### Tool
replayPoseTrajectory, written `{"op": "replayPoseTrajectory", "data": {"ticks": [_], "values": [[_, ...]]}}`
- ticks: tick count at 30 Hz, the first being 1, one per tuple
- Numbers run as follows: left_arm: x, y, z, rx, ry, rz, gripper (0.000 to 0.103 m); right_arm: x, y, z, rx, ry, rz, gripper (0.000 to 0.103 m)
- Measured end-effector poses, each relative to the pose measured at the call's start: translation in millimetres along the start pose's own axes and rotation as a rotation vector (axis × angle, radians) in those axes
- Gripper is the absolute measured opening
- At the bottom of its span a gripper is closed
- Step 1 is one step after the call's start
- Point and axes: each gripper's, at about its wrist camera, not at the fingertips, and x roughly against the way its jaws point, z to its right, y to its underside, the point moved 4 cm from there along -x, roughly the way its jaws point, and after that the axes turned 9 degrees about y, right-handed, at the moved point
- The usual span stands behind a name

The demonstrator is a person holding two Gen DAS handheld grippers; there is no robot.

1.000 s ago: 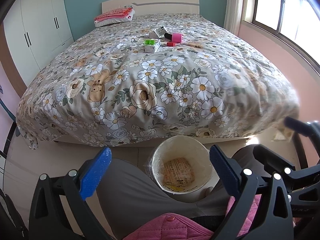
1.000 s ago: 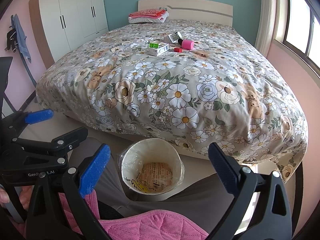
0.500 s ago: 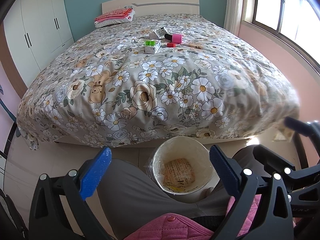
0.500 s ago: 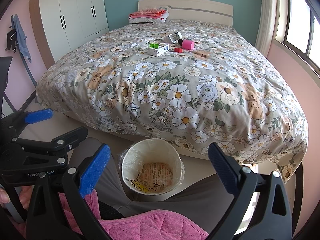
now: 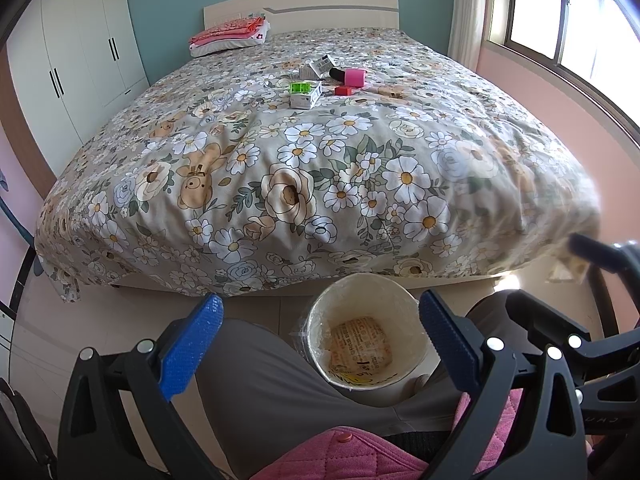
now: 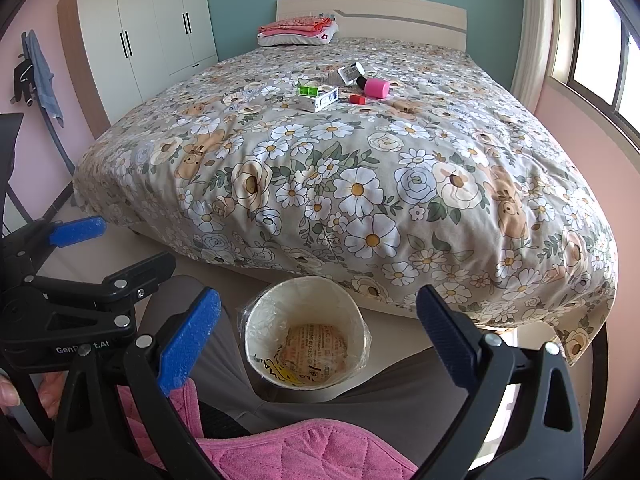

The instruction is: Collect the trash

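Note:
A cluster of trash lies mid-bed: a white box with a green block (image 5: 305, 94) (image 6: 319, 97), a pink cylinder (image 5: 354, 77) (image 6: 376, 88), a small red piece (image 5: 345, 90) (image 6: 357, 99) and a white carton (image 5: 316, 67) (image 6: 347, 73). A cream bin (image 5: 394, 304) (image 6: 348, 304) lined with plastic stands on the floor between a person's legs, printed paper at its bottom. My left gripper (image 5: 316, 344) is open and empty, low above the bin. My right gripper (image 6: 318, 338) is likewise open and empty, beside it; the left gripper (image 6: 76, 280) also shows in the right wrist view.
The floral-quilted bed (image 5: 320, 168) (image 6: 360, 160) fills the room ahead, with folded pink bedding (image 5: 230, 34) at the headboard. White wardrobe (image 5: 76, 64) stands left, window wall (image 5: 580, 40) right. Grey trouser legs (image 5: 272, 384) and a pink quilted cloth (image 6: 300, 452) lie below the grippers.

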Motion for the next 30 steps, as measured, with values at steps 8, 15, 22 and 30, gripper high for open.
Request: {"op": "replayPoseTrajectory", "data": {"ticks": [8,15,22,30], "values": [[1.4,-2.7,-2.3,-0.002,-0.004,-0.002,0.1,-1.1,0.1,-0.1,-0.001,-0.002,-0.004,0.097],[1.3,-2.4,-2.5,-0.002,-0.005,-0.003,0.1,-1.4,1.8,-0.4,-0.002,-0.002,-0.005,0.096],[-1.3,0.2,-4.0,-0.002,-0.004,-0.012,0.1,-4.8,5.1,-1.1,-0.007,-0.009,-0.016,0.097],[-4.3,-0.1,-3.1,-0.005,0.008,-0.016,0.1,-6.7,6.1,0.6,-0.011,-0.015,-0.02,0.097]]}}
